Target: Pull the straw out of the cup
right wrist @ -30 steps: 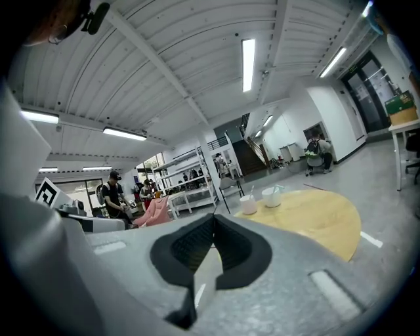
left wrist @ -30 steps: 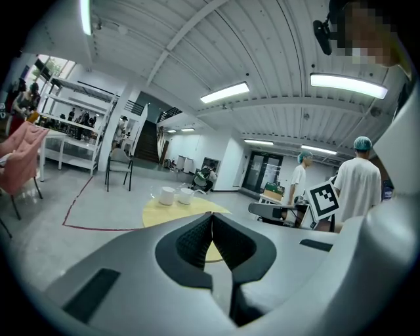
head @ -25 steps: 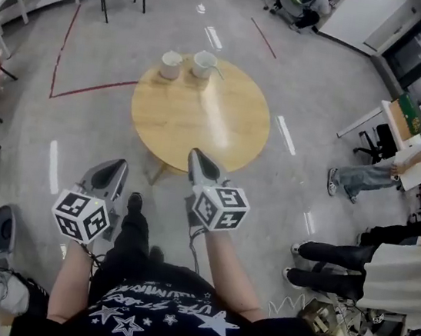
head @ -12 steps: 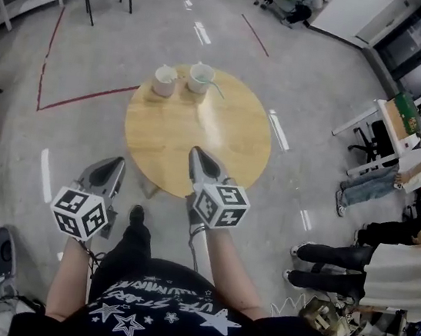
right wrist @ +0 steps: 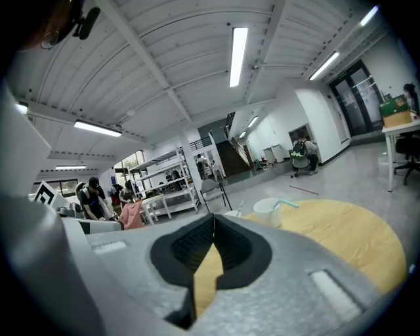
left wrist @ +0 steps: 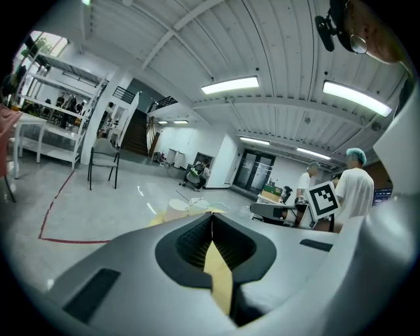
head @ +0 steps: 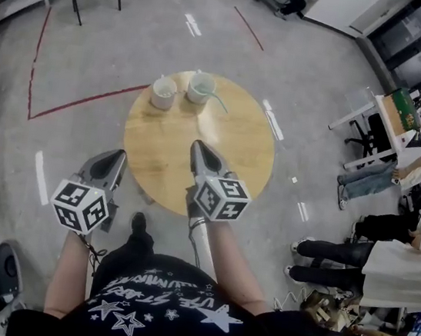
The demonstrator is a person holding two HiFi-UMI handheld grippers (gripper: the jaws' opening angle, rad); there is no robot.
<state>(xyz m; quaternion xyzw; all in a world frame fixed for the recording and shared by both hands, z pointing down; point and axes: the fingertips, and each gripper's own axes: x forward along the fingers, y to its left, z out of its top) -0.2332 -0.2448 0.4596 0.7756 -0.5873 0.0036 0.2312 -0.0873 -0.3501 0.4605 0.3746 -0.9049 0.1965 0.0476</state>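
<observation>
Bring the clenched, empty left gripper and right gripper to the far cup — open early, pinch the green straw, pull along its slant

No wording, number or brand can be read with certainty. The person's black shirt bears white lettering among printed stars, seen upside down and too blurred to make out. The cubes on the left hand-held gripper and the right hand-held gripper carry black-and-white square code patterns only, no characters.
</observation>
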